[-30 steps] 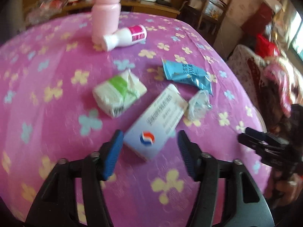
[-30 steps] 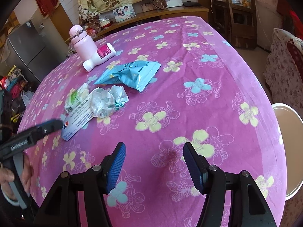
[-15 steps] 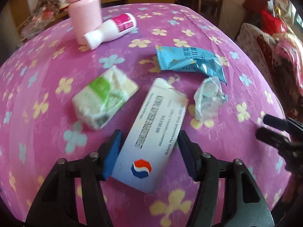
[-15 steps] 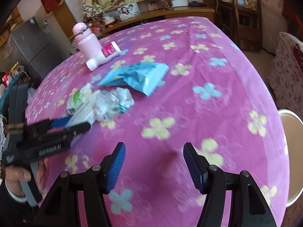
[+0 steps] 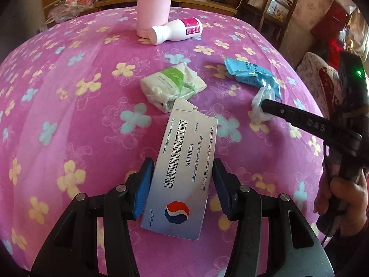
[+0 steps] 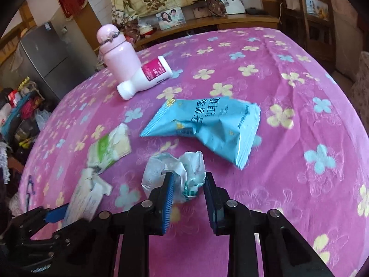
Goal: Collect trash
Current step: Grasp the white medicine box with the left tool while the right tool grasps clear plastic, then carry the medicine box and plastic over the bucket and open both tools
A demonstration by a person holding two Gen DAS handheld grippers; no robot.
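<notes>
A: Left wrist view, left to right. Tablet box (image 5: 182,173) lies flat, lower centre of frame, long axis running up the frame, so its narrow width fits between the fingers. Left gripper (image 5: 182,185) straddles it; jaws closing, both pads look to be against the box's long edges. I'd call that gripping.

B: Table stuff above it?

A: Green-and-white tissue pack (image 5: 173,87) mid frame, just past the box's torn flap. Pink flask (image 5: 154,4) upright at top centre, white pill bottle (image 5: 176,31) lying on its side against it. Blue snack wrapper (image 5: 251,76) right of centre. All on the pink flowered tablecloth (image 5: 69,92).

B: Right side?

A: Right gripper comes in from the right edge, tips on the crumpled clear wrapper (image 5: 260,108) just below the blue one. Person's hand (image 5: 341,196) on its handle, lower right.

B: Right wrist view confirms?

A: Yes. Right gripper (image 6: 188,190) low centre, pinched in on the crumpled plastic; soft, so it squashes between the pads. Blue wrapper sits just above it, untouched.

B: Versus a second ago?

A: Left jaws were wider then with the box only at their tips; now the box is deep between them. The right was wide open over bare cloth, well apart from the crumple; now shifted left onto it and clamped. Bottles, tissue pack and blue wrapper look to be in the same places.

B: No bin in either view?

A: None that I can make out.
</notes>
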